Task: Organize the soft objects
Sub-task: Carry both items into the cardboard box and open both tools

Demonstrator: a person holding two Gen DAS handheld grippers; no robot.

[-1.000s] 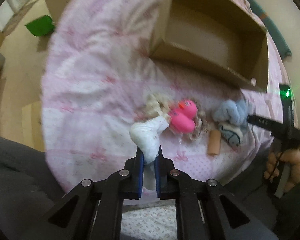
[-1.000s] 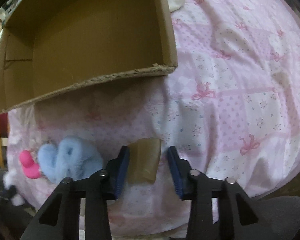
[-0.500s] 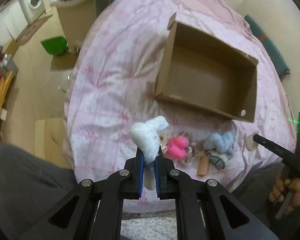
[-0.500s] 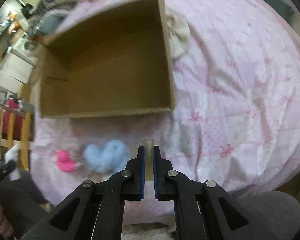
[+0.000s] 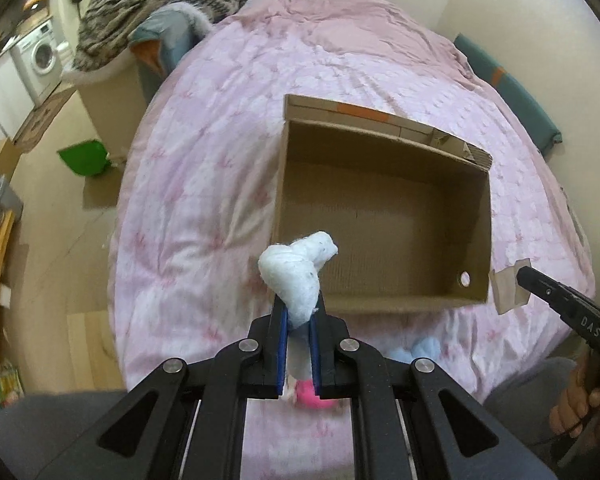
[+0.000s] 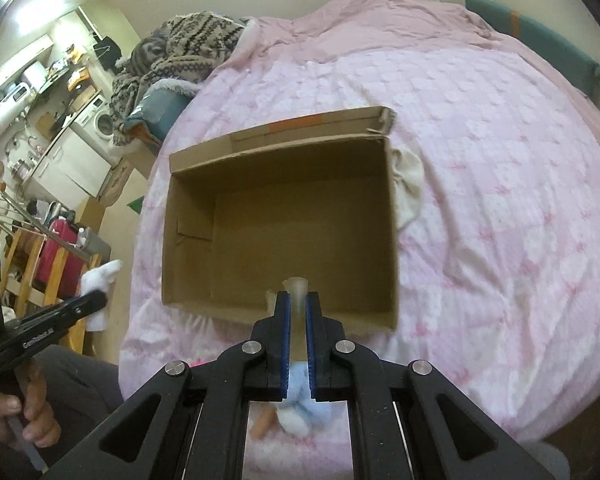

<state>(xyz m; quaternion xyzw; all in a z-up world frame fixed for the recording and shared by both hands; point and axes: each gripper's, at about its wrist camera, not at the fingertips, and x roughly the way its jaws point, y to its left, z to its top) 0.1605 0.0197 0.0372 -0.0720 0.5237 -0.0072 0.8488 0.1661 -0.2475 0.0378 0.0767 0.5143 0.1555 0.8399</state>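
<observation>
My left gripper (image 5: 299,312) is shut on a white fluffy soft toy (image 5: 296,276), held in the air over the near left corner of an open, empty cardboard box (image 5: 384,216) on the pink bed. My right gripper (image 6: 296,308) is shut on a thin beige translucent soft piece (image 6: 296,294), held above the near edge of the same box (image 6: 280,232). The beige piece also shows in the left wrist view (image 5: 508,290) at the right gripper's tip. Below the grippers on the bed lie a light blue plush (image 6: 304,416), a pink toy (image 5: 306,394) and a tan cylinder (image 6: 262,422).
The pink bedspread (image 6: 480,200) covers the whole bed. A cream cloth (image 6: 410,184) lies against the box's right side. A patterned blanket heap (image 5: 160,4) and a teal cushion (image 5: 508,92) lie at the bed's far end. A green dustpan (image 5: 84,158) lies on the floor at left.
Both grippers have risen from the bed with their objects and moved toward the box. The right gripper closed on the beige piece a second ago. The remaining toys now lie below, partly hidden.
</observation>
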